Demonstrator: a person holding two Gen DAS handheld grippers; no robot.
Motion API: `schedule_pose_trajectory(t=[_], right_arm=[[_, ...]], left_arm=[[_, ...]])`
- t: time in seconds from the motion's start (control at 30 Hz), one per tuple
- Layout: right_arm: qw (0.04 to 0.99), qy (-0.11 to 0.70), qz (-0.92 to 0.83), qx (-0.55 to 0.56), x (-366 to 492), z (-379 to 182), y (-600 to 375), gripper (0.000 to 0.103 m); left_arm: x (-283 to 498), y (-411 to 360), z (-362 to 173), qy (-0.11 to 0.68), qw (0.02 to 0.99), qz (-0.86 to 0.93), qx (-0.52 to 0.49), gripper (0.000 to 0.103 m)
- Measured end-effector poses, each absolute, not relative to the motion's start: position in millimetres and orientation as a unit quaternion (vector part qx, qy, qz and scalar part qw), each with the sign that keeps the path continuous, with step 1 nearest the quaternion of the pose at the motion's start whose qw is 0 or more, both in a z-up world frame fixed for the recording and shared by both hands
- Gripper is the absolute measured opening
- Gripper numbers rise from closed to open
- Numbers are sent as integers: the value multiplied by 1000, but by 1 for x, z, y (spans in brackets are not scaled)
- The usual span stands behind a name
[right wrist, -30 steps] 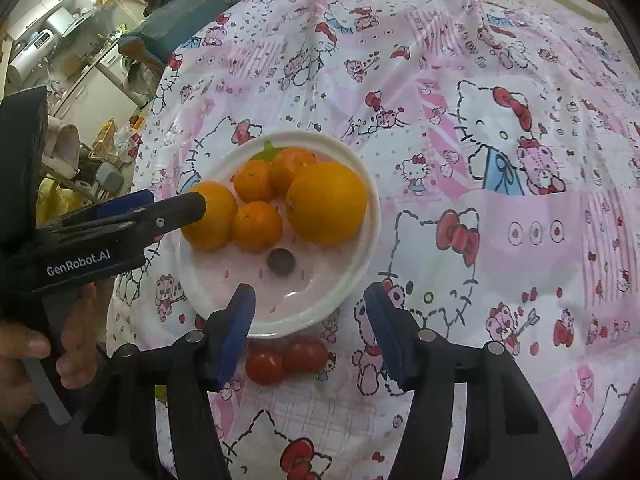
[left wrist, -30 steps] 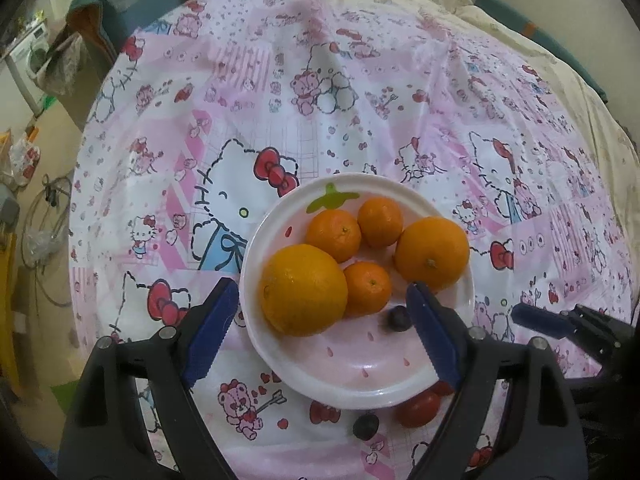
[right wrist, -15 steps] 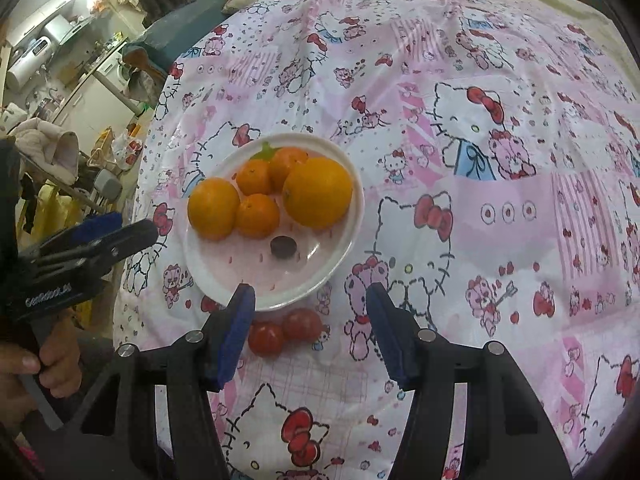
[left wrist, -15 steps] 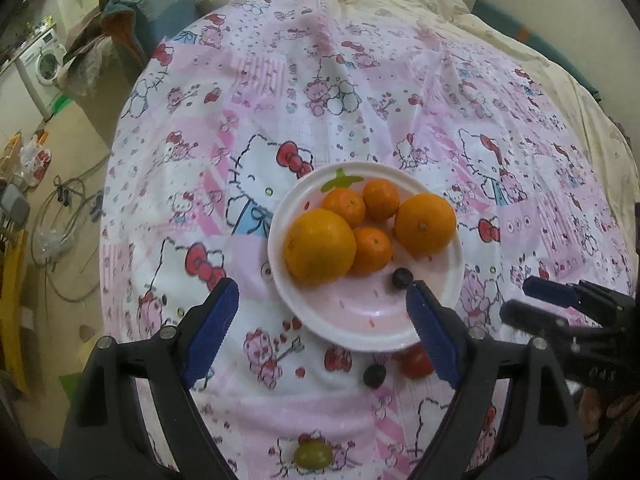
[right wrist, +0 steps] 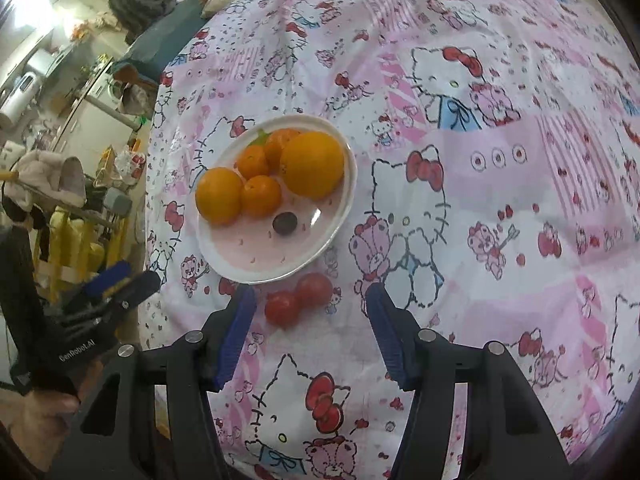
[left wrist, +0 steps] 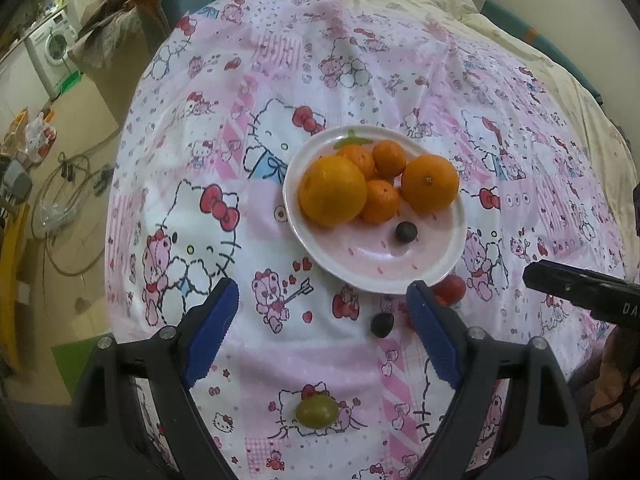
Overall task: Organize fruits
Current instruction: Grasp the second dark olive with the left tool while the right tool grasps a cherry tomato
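Observation:
A white plate [left wrist: 448, 268] [right wrist: 320, 248] on the pink cartoon-print cloth holds several oranges [left wrist: 333, 190] [right wrist: 312, 164] and one dark grape [left wrist: 406, 232] [right wrist: 285, 224]. Off the plate, on the cloth, lie two red tomatoes [right wrist: 298, 298] [left wrist: 450, 289], a second dark grape [left wrist: 382, 324] and a green fruit [left wrist: 316, 410]. My left gripper [left wrist: 322, 316] is open and empty, held back from the plate above the green fruit. My right gripper [right wrist: 312, 308] is open and empty, with the tomatoes between its fingertips' line and the plate.
The cloth-covered table ends at the left, above a floor with cables [left wrist: 60, 208], a washing machine [left wrist: 52, 48] and clutter [right wrist: 60, 184]. A cream blanket [left wrist: 500, 20] lies beyond the far edge. Each gripper shows in the other's view [left wrist: 580, 288] [right wrist: 100, 300].
Both grippers have pulled back from the plate, which looks smaller now. The loose dark grape and the green fruit have come into the left wrist view. Both grippers stay open.

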State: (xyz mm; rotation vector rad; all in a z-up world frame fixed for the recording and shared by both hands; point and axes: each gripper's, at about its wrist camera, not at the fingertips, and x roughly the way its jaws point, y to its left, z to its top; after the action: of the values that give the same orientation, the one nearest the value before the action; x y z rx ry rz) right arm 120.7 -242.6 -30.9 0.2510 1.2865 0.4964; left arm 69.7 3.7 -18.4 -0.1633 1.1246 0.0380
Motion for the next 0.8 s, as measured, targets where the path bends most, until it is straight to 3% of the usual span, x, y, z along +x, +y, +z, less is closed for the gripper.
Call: schedule_pose_trajectory(t=[0.17, 0.43, 0.7, 0.8], right_arm=[[766, 597, 207, 120, 126, -37, -250, 61], [760, 606, 202, 121, 128, -41, -249, 61], [761, 603, 204, 124, 130, -37, -247, 61], [761, 604, 203, 124, 130, -38, -248, 61]], left_arm=[[72, 8, -30, 547, 832, 21, -92, 83], [76, -17, -66, 605, 792, -11, -80, 61], [85, -56, -89, 624, 779, -46, -31, 58], [89, -60, -102, 641, 766, -45, -27, 39]])
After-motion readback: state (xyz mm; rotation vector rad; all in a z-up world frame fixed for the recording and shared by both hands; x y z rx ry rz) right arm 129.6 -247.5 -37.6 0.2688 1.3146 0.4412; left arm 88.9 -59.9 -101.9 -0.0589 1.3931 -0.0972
